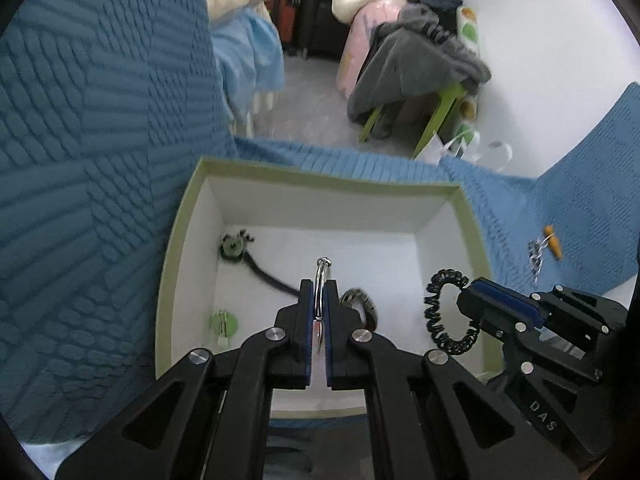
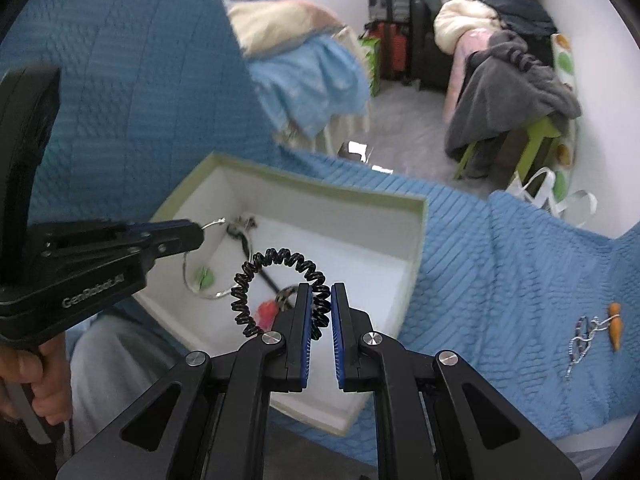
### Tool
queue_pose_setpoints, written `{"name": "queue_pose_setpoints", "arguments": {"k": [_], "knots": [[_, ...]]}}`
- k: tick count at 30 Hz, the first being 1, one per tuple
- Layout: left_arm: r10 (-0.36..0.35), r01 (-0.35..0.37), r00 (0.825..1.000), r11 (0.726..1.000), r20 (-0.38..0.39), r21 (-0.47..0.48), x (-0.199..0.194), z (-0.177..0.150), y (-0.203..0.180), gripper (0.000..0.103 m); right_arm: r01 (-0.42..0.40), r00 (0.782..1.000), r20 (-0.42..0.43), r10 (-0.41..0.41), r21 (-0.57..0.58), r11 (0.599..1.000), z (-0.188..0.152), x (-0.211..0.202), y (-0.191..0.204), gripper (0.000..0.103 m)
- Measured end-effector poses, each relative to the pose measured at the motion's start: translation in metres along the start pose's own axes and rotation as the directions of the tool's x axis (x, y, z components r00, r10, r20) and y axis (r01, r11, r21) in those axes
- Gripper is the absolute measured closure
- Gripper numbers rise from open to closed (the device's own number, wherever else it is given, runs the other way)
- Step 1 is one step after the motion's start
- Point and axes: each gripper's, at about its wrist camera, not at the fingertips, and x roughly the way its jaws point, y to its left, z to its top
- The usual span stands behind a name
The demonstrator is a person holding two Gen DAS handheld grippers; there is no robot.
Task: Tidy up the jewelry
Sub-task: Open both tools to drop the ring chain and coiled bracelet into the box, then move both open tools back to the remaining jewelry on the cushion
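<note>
My left gripper (image 1: 319, 286) is shut on a thin silver bangle (image 1: 321, 276), seen edge-on above the white box with a green rim (image 1: 320, 172). From the right wrist view the same bangle (image 2: 214, 223) hangs as a wide hoop from the left gripper (image 2: 200, 234), which a hand holds. My right gripper (image 2: 321, 288) is shut on a black spiral coil bracelet (image 2: 280, 258); it hovers over the box's right side (image 1: 466, 296). Inside the box lie a green-and-black piece with a black strap (image 1: 234, 246), a green clip (image 1: 223, 324) and a patterned bangle (image 1: 360, 300).
The box (image 2: 420, 232) rests on a blue quilted bedspread (image 1: 100, 160). To its right on the spread lie an orange carrot-shaped charm (image 2: 615, 326) and a small beaded chain (image 2: 580, 340). Beyond the bed edge are the floor, a green stool piled with clothes (image 1: 416, 68) and suitcases.
</note>
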Motion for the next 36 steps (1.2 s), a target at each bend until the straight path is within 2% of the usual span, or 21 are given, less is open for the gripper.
{"name": "queue_pose_setpoints", "arguments": {"k": [5,11,13,15,16,25,36], "knots": [[-0.009,0.009,1.000,1.000,-0.021,-0.017,0.005,-0.007,0.005,0.099,0.001,0.999,-0.032,-0.002,-0.012,1.000,-0.004,0.013,0.001,0.095],[-0.009,0.008,0.999,0.999,-0.034,-0.031,0.001,-0.005,0.008,0.099,-0.006,1.000,-0.011,0.006,0.001,1.000,0.000,0.003,-0.004,0.095],[-0.001,0.000,1.000,0.999,-0.029,-0.049,-0.004,-0.003,0.010,0.090,-0.013,1.000,-0.001,0.013,0.005,1.000,0.004,-0.002,-0.004,0.086],[-0.006,0.006,1.000,0.998,-0.004,-0.068,-0.011,0.000,0.012,0.054,-0.033,0.999,0.014,0.033,0.008,0.999,0.008,-0.010,-0.005,0.075],[-0.005,0.007,1.000,0.997,0.022,-0.080,-0.019,0.000,0.013,0.049,-0.037,0.999,0.022,0.037,0.005,0.999,0.009,-0.014,-0.005,0.075],[-0.008,0.021,0.990,0.995,0.144,-0.093,-0.071,0.013,0.004,0.049,-0.012,0.986,0.166,0.014,-0.009,1.000,0.031,-0.076,-0.012,0.075],[-0.023,0.050,0.958,0.995,0.287,-0.086,-0.122,0.024,-0.026,0.049,0.041,0.950,0.309,-0.037,-0.009,0.999,0.041,-0.133,-0.033,0.075]]}}
